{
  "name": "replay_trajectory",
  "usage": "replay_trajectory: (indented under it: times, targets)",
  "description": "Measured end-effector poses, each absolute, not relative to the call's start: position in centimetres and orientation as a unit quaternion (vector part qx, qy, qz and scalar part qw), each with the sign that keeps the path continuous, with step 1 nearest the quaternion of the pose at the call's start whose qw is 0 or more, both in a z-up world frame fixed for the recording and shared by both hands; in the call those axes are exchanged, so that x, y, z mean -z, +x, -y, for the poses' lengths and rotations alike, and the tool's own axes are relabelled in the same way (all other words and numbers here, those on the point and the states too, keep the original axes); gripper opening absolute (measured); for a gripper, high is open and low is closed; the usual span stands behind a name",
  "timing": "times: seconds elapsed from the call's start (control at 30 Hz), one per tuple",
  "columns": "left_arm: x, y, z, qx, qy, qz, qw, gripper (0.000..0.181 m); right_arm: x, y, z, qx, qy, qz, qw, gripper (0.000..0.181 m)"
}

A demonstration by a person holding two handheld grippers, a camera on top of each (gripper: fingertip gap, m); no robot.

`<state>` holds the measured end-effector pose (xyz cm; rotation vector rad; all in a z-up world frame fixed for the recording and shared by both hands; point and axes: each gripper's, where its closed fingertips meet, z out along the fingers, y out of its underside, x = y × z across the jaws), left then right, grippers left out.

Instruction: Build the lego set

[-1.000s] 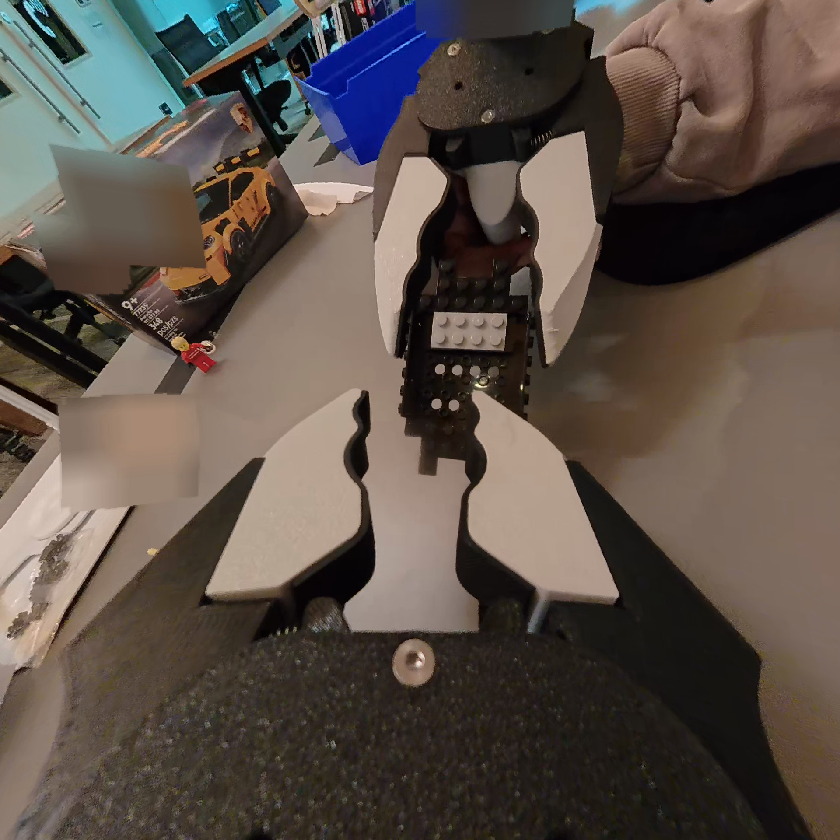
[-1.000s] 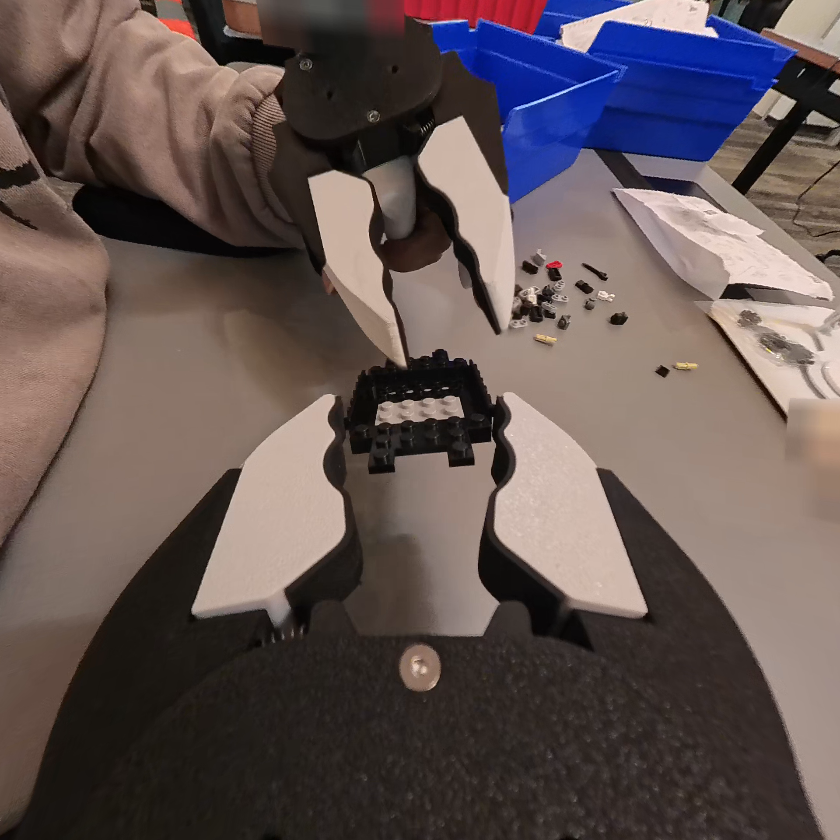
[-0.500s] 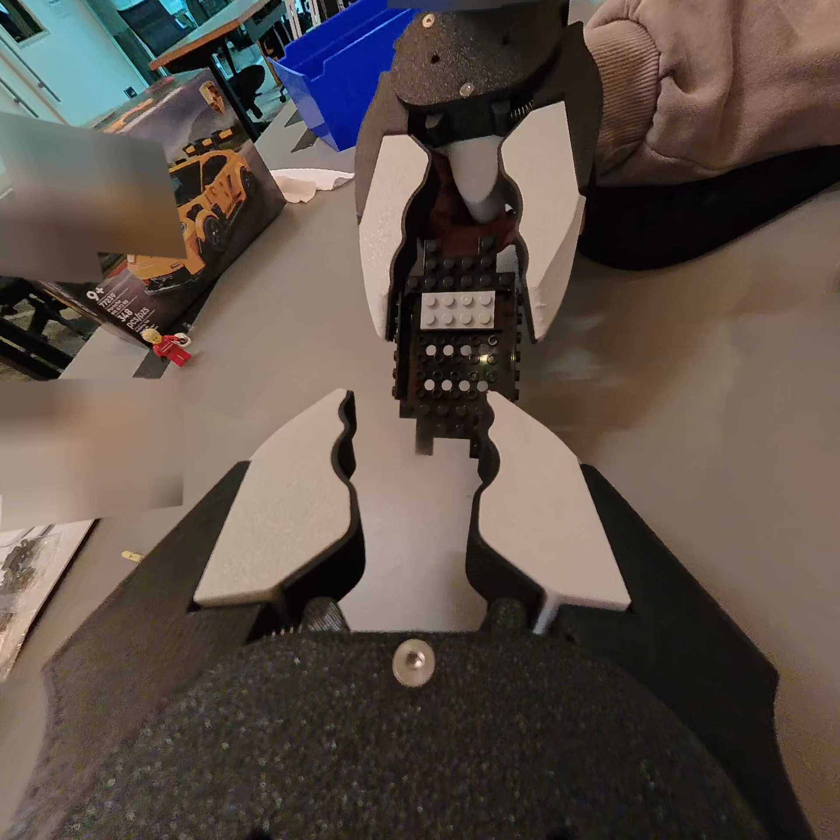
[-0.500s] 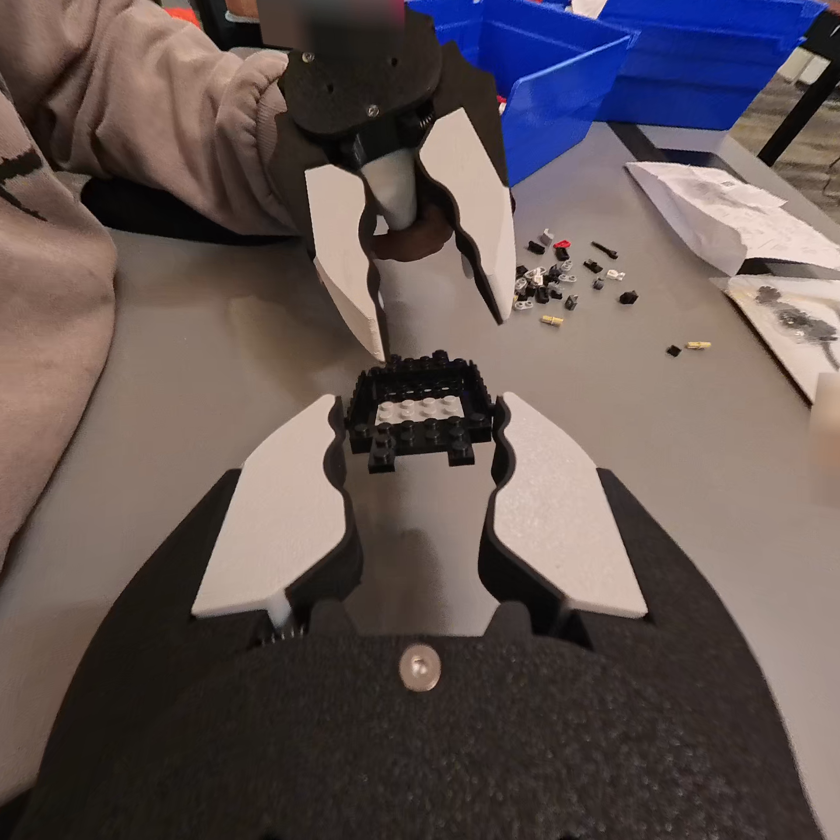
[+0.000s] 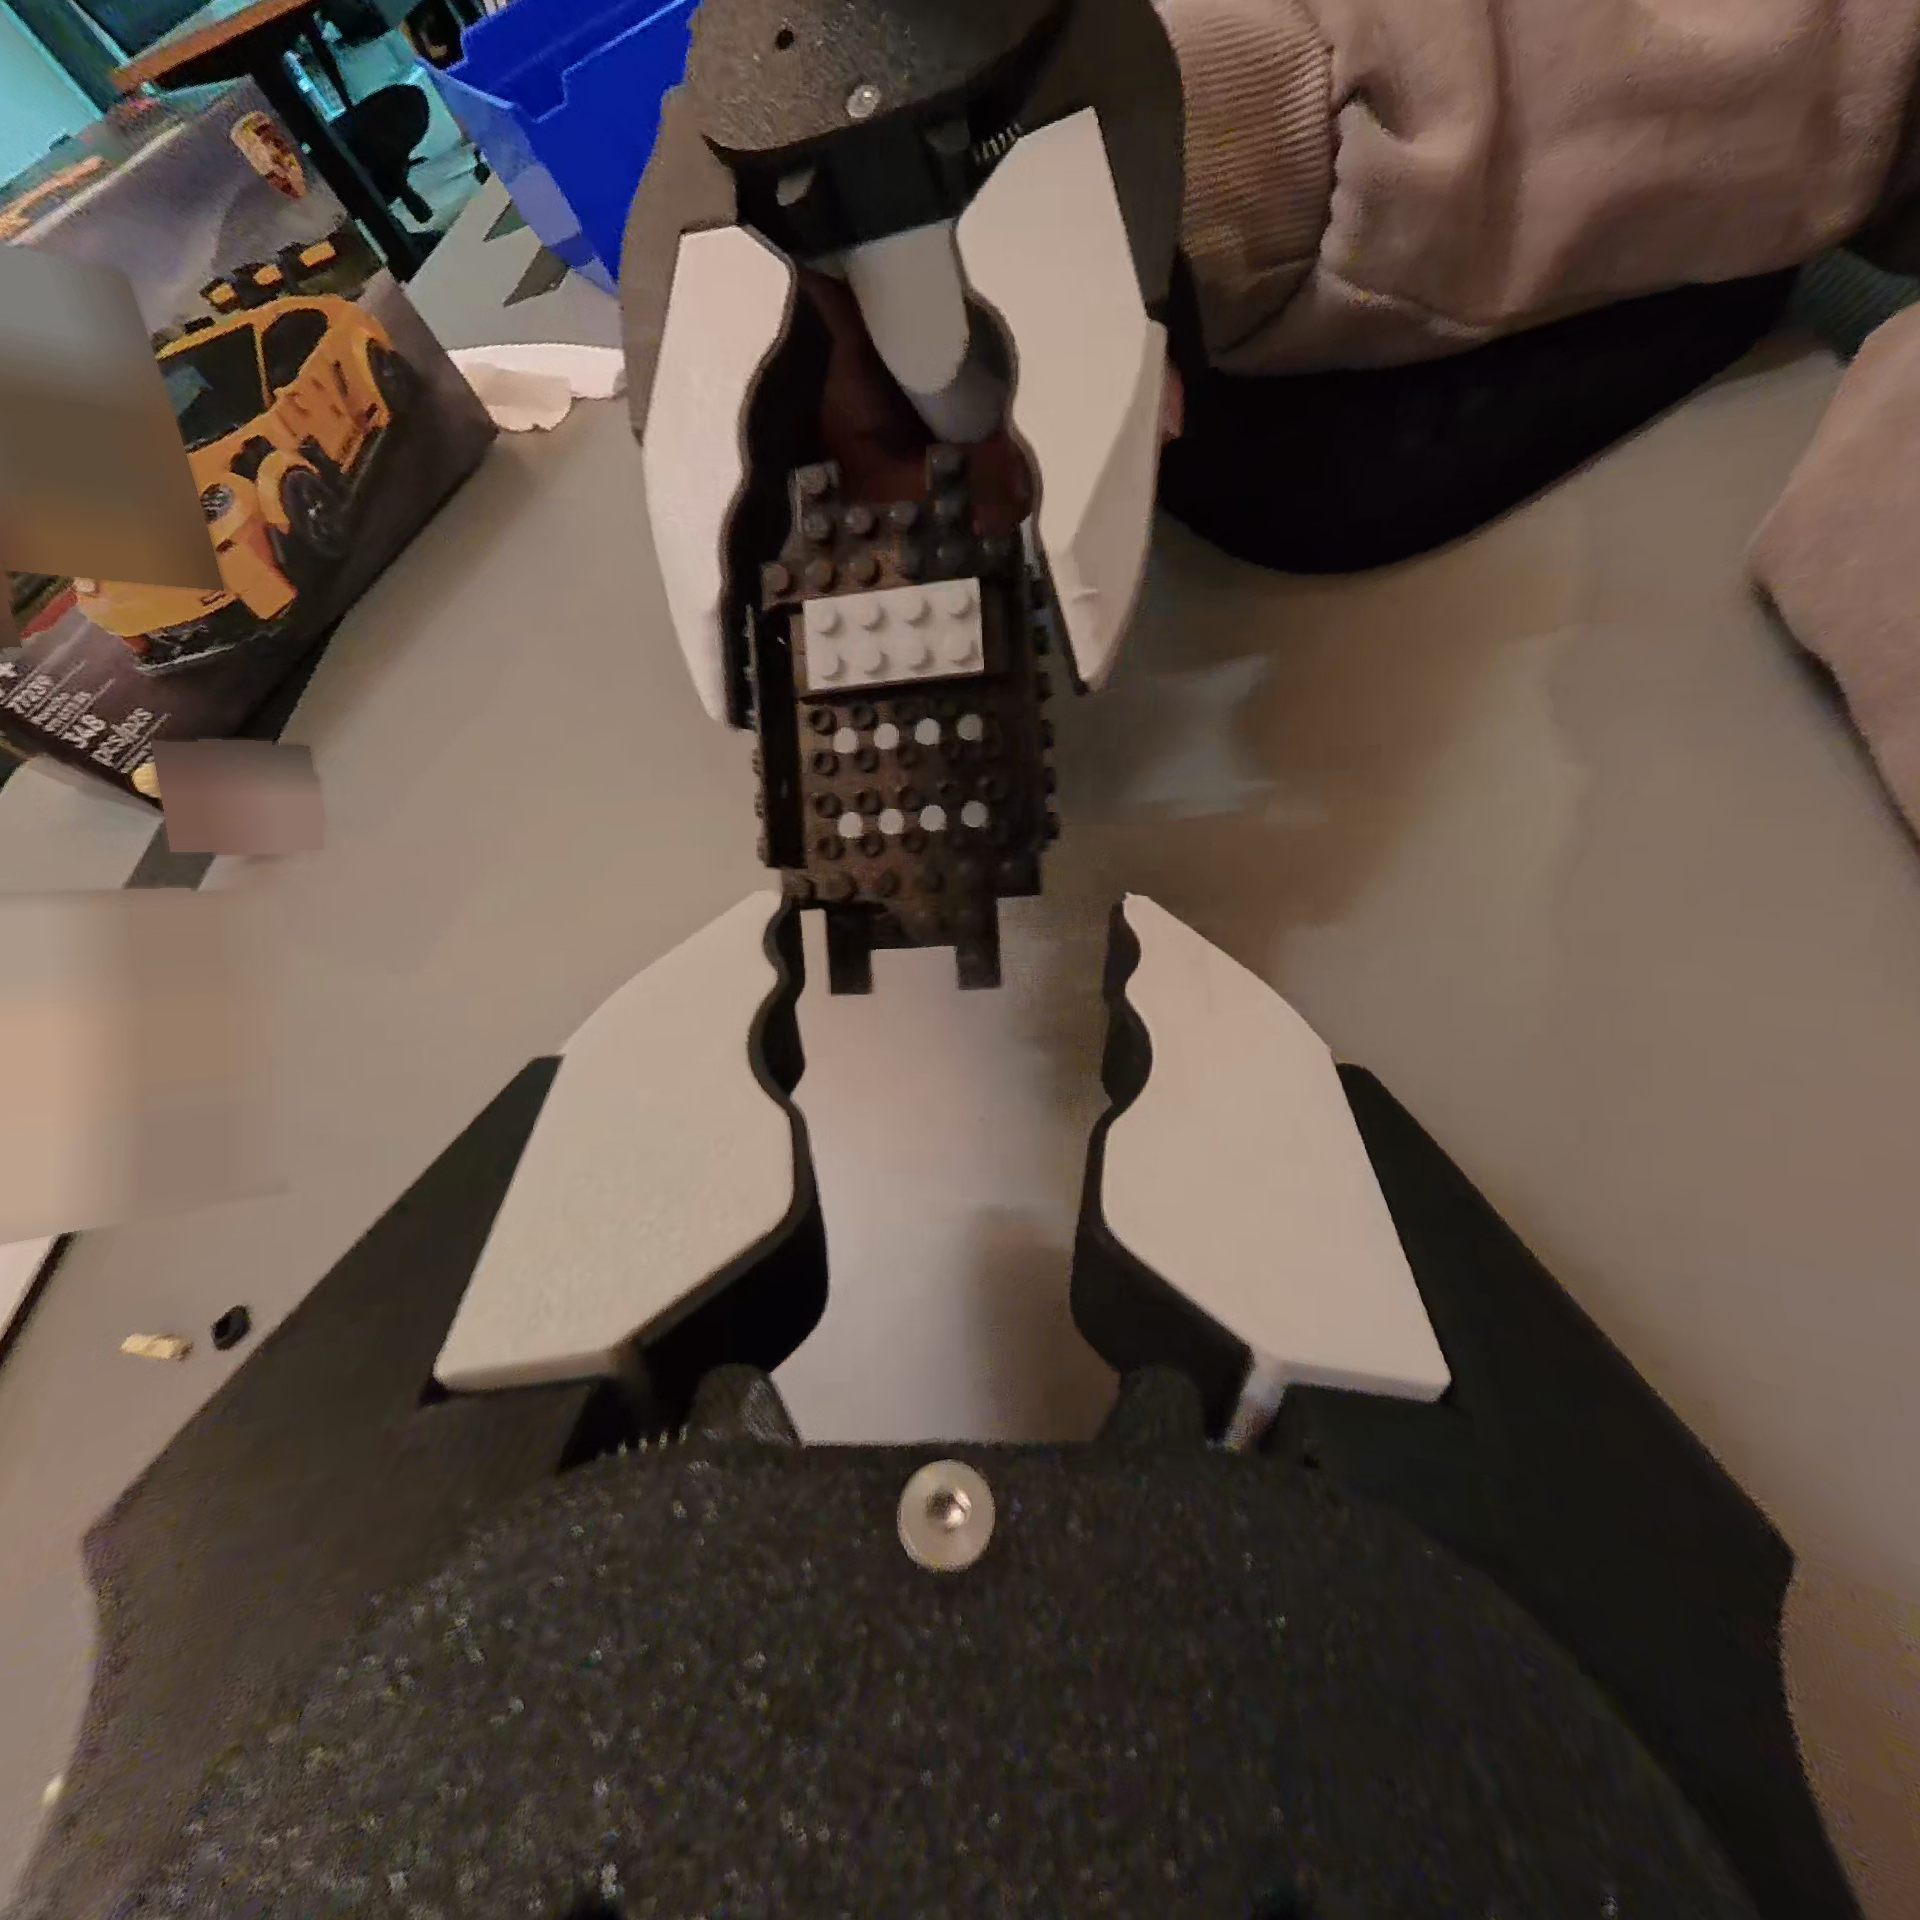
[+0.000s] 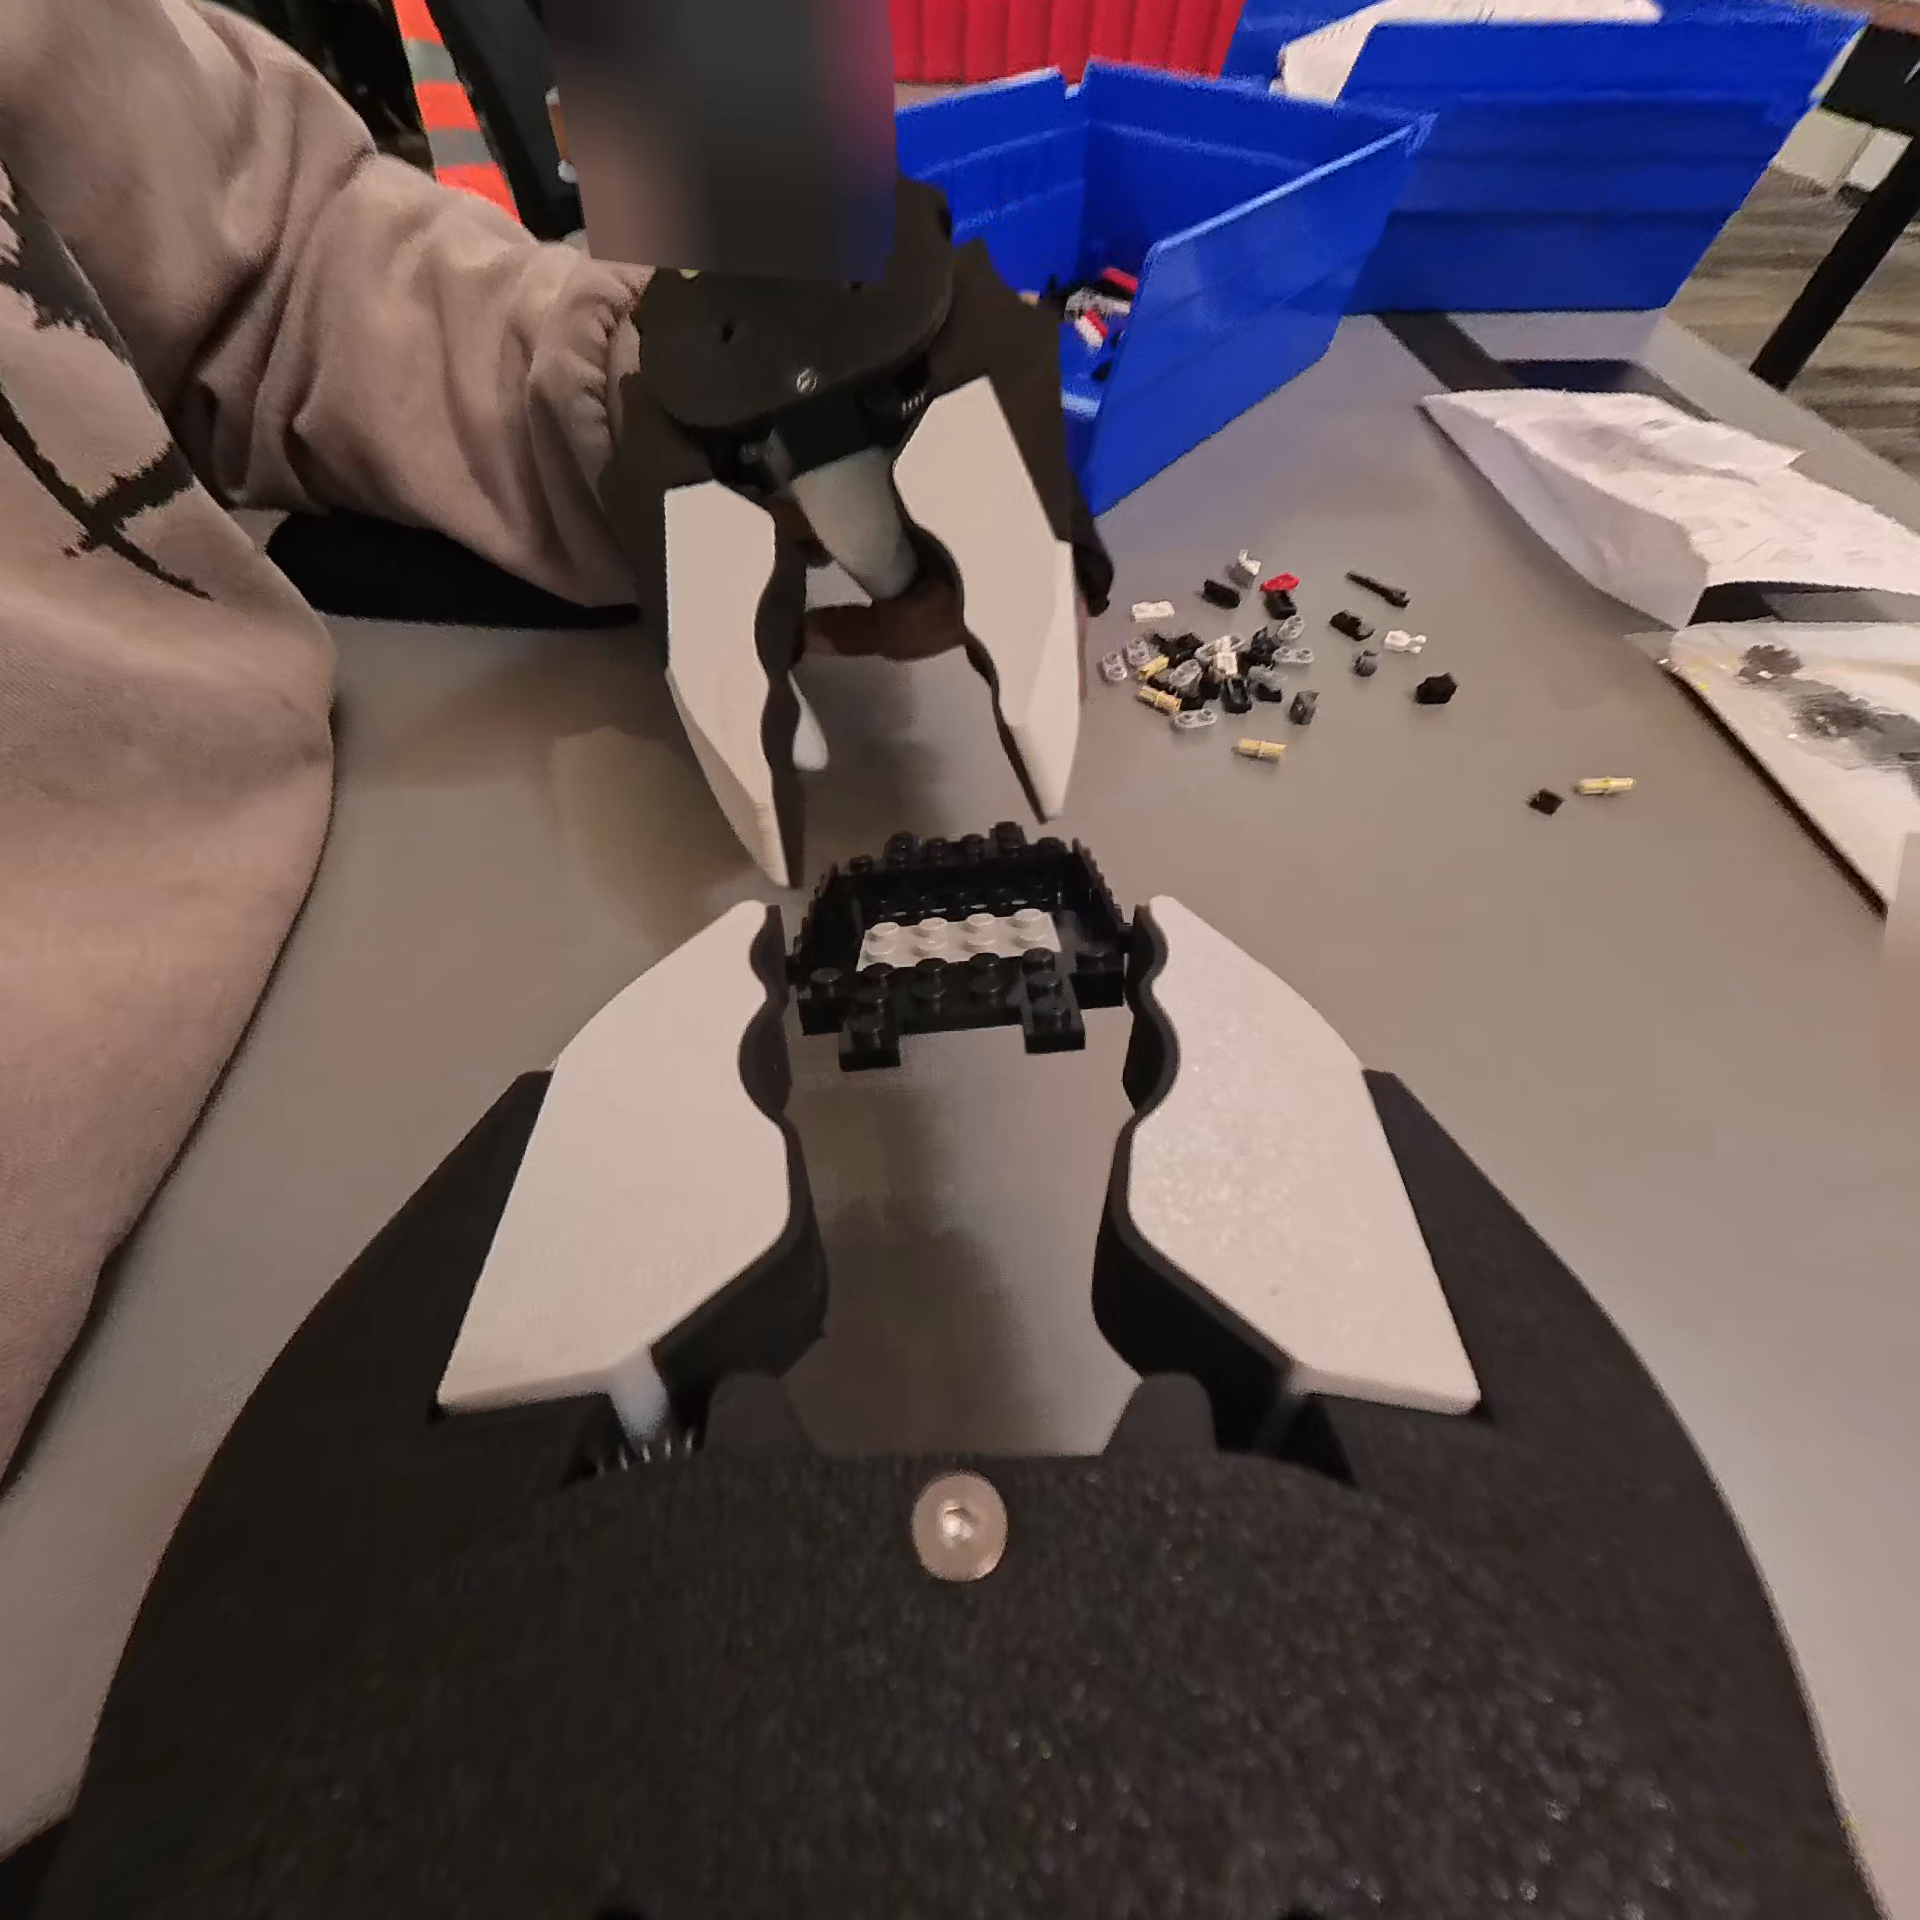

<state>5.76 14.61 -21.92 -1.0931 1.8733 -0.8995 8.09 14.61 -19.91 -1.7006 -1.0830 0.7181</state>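
Observation:
A black lego chassis with a light grey plate on it sits between my right gripper's fingertips, which press on both of its sides. In the left wrist view the chassis is held tilted above the grey table, and the right gripper clamps its far half. My left gripper is open. Its tips flank the near end of the chassis without touching it. In the right wrist view the left gripper hangs open just behind the chassis.
A pile of small loose lego pieces lies on the table to the right. Blue bins, a white paper bag and a plastic bag lie beyond. The lego box stands at the left. A person's sleeve rests nearby. Both grippers' tips are close together, under 4 cm apart.
My left gripper has opened wider and shifted sideways, so the chassis end now lies centred between its tips instead of against one finger. The right gripper keeps its hold on the chassis.

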Motion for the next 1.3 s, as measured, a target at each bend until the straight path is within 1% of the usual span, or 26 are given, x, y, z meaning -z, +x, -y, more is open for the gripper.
replay_trajectory:
  times: [0.13, 0.3, 0.33, 0.4, 0.57, 0.87, 1.07, 1.2, 1.3]
  targets:
    - [22.0, 6.1, -14.6, 0.353, -0.434, -0.731, 0.39, 0.057, 19.0, 7.7, -14.3, -0.323, -0.68, 0.437, 0.492, 0.063]
    - [22.3, 6.2, -14.6, 0.357, -0.444, -0.728, 0.381, 0.055, 18.5, 7.1, -13.7, -0.344, -0.661, 0.444, 0.497, 0.063]
    - [22.2, 6.2, -14.5, 0.367, -0.445, -0.725, 0.376, 0.055, 18.3, 7.1, -13.6, -0.348, -0.658, 0.443, 0.5, 0.063]
    - [21.8, 6.1, -14.4, 0.379, -0.449, -0.719, 0.371, 0.046, 18.4, 7.1, -13.5, -0.346, -0.656, 0.447, 0.5, 0.063]
    - [21.6, 5.9, -14.8, 0.369, -0.46, -0.719, 0.367, 0.044, 19.1, 7.4, -13.8, -0.326, -0.668, 0.454, 0.491, 0.063]
    - [23.4, 5.5, -15.6, 0.335, -0.477, -0.737, 0.344, 0.043, 21.5, 7.7, -14.2, -0.283, -0.712, 0.464, 0.444, 0.062]
    - [24.4, 5.0, -16.6, 0.304, -0.499, -0.743, 0.327, 0.043, 22.2, 8.5, -14.9, -0.211, -0.735, 0.473, 0.438, 0.073]
    - [25.5, 4.9, -16.4, 0.276, -0.5, -0.759, 0.312, 0.043, 24.0, 8.0, -14.7, -0.153, -0.748, 0.506, 0.403, 0.073]
    - [25.8, 4.9, -15.8, 0.272, -0.494, -0.768, 0.303, 0.043, 25.5, 7.9, -14.7, -0.113, -0.757, 0.526, 0.371, 0.07]
